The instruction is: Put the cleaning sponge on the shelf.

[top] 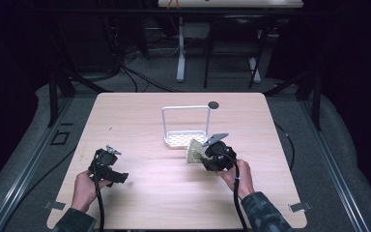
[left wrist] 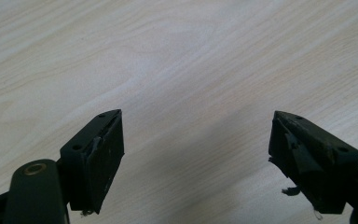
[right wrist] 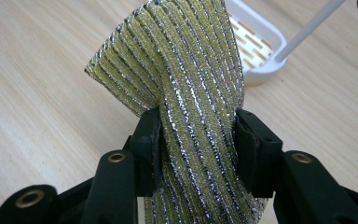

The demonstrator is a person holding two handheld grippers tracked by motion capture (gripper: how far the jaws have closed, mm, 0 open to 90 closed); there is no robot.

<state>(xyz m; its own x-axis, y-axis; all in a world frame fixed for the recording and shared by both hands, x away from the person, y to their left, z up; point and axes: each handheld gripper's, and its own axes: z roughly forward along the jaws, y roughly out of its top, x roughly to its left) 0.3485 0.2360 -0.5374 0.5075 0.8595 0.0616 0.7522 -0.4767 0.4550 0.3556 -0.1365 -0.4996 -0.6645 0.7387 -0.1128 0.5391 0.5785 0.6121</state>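
Left hand-held gripper (top: 107,164) sits near the front-left of the worktop (top: 140,121), held low in my left hand (top: 83,187). In the left gripper view its jaws are spread wide w/ nothing between them, just bare pale wood grain below. Cable trails back off the front edge.

Right hand-held gripper (top: 211,155) is right of centre, my right hand (top: 239,178) behind it, camo-pattern sleeve (top: 263,212) at the bottom of the high view. Its jaws are closed onto a yellow-green scrub cloth (right wrist: 191,93) w/ silver glitter stripes; in the right gripper view the cloth is pinched in at the middle by both jaw pads, fanning out above them and hanging down below. Top part leans over twd the rack. In the high view the cloth (top: 194,150) shows as a small speckled patch just left of the gripper, at the front-right corner of the rack; can't tell if its lower edge touches the worktop.

White rack (top: 186,140) stands about mid-worktop: slotted tray base, thin upright wire frame rising from the back. In the right gripper view the tray corner (right wrist: 261,46) and one white rod sit just beyond the cloth, upper right. Can't tell if cloth and tray touch.

Small dark round hole (top: 213,105) in the worktop behind the rack, near the far edge. Beyond: dark floor, cables, legs of another table.
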